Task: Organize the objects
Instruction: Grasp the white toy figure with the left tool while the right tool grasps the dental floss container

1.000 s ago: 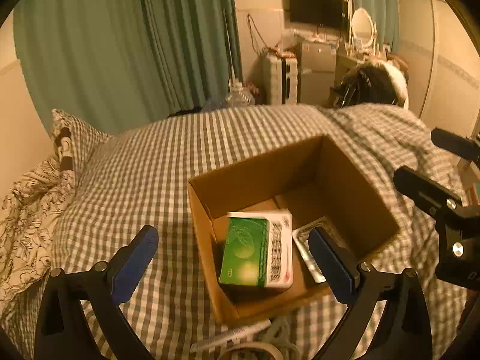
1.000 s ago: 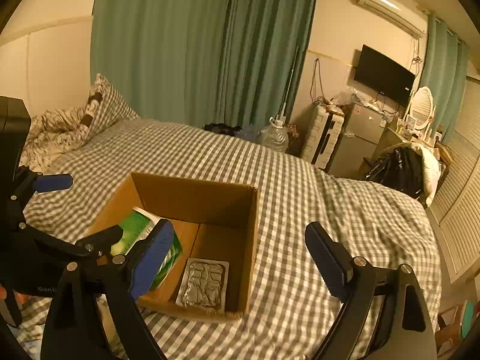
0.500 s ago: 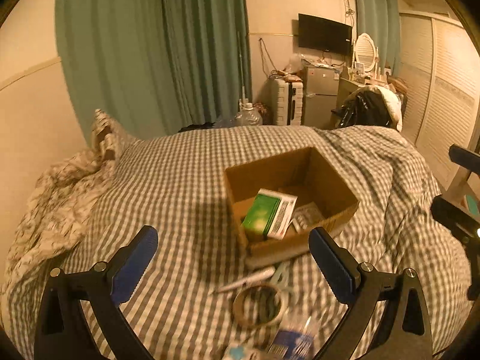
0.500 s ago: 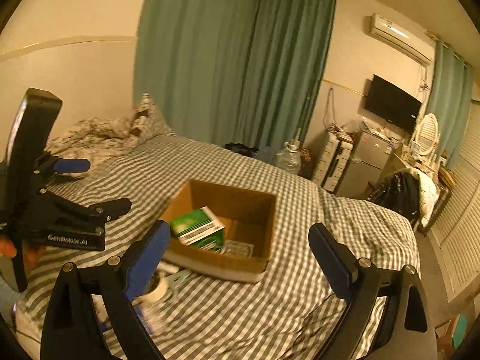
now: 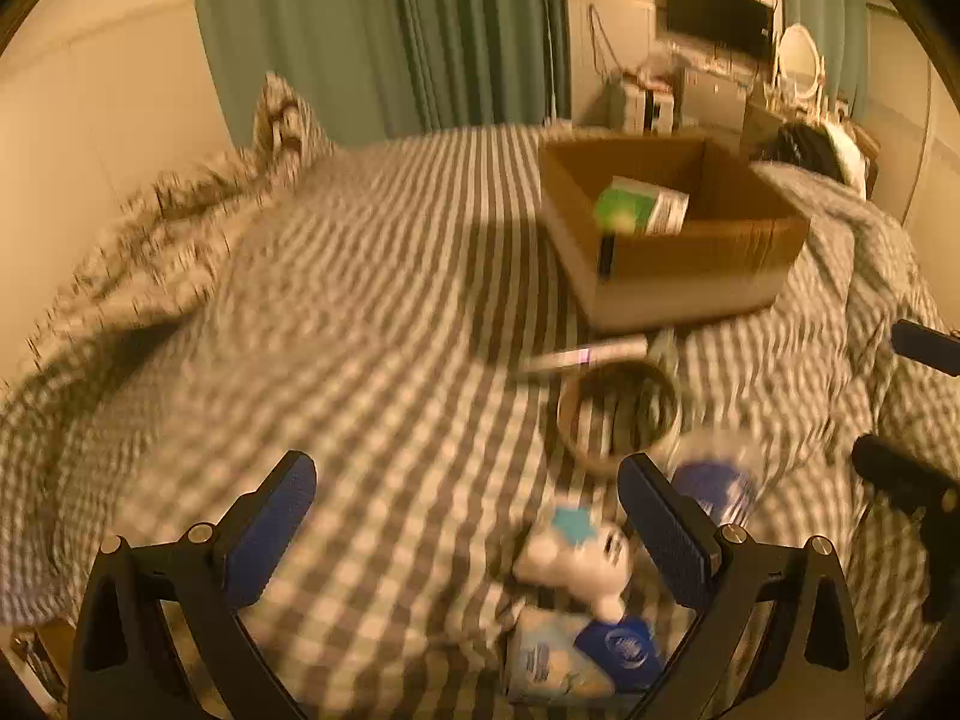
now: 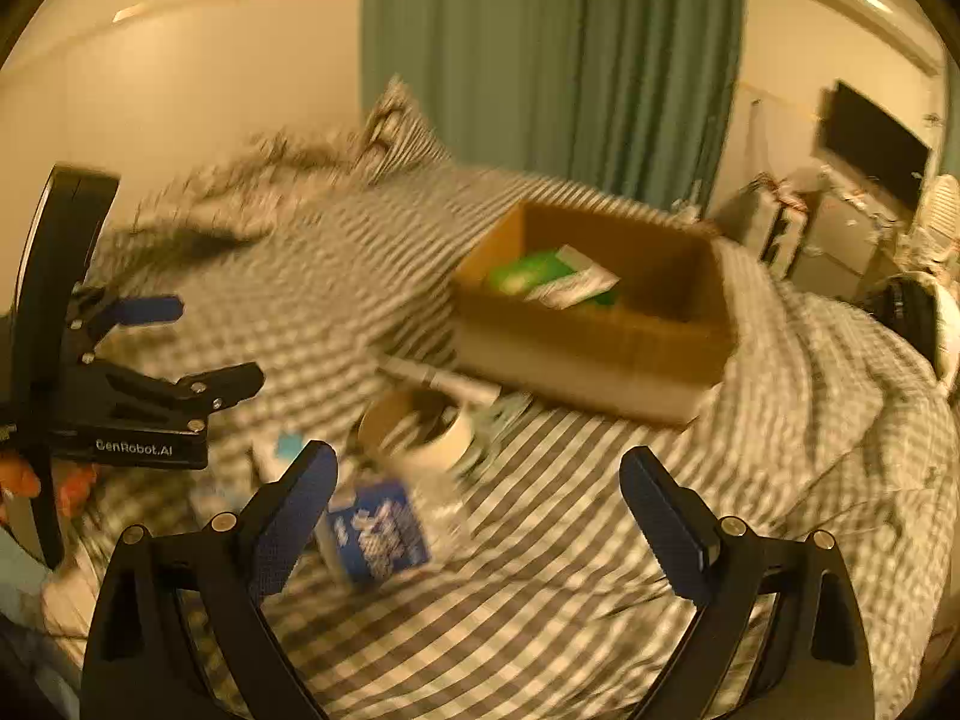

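A cardboard box (image 5: 690, 264) stands on the checked bed and holds a green and white carton (image 5: 639, 213); it also shows in the right wrist view (image 6: 594, 342) with the carton (image 6: 549, 279). In front of the box lie a tape roll (image 5: 618, 414), a white pen (image 5: 582, 357), a bottle with a blue label (image 6: 384, 531), a small white item (image 5: 576, 552) and a blue and white packet (image 5: 576, 654). My left gripper (image 5: 465, 522) is open and empty, low over the bed near these items. My right gripper (image 6: 480, 516) is open and empty above the bottle.
A pillow (image 5: 288, 120) and a rumpled patterned quilt (image 5: 150, 222) lie at the bed's far left. Green curtains (image 5: 384, 30) hang behind. A dresser with a TV (image 5: 717, 18) and a mirror stands at the far right. Both views are blurred.
Both grippers have pulled back from the box and swung down and left. The loose items in front of the box have come into view. Both stay open.
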The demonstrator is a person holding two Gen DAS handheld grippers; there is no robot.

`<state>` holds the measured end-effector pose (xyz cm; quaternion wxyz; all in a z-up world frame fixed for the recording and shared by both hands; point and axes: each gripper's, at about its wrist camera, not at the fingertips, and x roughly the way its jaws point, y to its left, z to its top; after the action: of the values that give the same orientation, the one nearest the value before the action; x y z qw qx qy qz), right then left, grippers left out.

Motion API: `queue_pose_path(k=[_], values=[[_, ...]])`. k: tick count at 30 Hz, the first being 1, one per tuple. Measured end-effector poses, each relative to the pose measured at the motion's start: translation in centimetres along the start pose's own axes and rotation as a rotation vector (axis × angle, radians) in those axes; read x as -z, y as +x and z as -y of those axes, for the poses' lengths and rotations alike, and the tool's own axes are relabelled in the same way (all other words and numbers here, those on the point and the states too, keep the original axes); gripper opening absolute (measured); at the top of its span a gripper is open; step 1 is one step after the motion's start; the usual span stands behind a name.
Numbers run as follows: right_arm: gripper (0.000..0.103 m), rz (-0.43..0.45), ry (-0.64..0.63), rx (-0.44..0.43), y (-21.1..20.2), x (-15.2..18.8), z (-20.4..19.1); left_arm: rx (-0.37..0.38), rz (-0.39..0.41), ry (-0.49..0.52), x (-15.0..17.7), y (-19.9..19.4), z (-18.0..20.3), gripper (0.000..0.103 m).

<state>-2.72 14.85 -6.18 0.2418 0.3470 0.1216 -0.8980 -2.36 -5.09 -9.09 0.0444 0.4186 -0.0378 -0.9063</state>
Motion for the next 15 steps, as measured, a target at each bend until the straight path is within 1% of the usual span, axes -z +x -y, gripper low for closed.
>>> queue_pose_path(k=[3,5,7,9,12,15], values=[[0.096,-0.062,-0.081,-0.025,2.2,1.8,-1.4,0.021,-0.036,0.023,1.5,1.2,0.2,0.103],[0.096,-0.100,-0.125,-0.042,3.6,2.7,-2.1,0.022,-0.052,0.057,2.3,1.7,0.7,0.103],[0.096,-0.142,-0.142,-0.055,5.1,3.4,-2.5,0.019,-0.070,0.091,2.9,2.2,1.0,0.103],[0.096,-0.160,-0.145,-0.069,5.8,3.7,-2.7,0.020,-0.086,0.109,3.2,2.6,1.1,0.103],[0.096,-0.169,-0.107,-0.125,6.8,3.7,-2.4,0.010,-0.107,0.122,3.6,3.4,1.1,0.103],[0.096,-0.177,-0.109,-0.144,7.3,3.5,-2.7,0.016,-0.110,0.134,3.6,3.7,1.4,0.103]])
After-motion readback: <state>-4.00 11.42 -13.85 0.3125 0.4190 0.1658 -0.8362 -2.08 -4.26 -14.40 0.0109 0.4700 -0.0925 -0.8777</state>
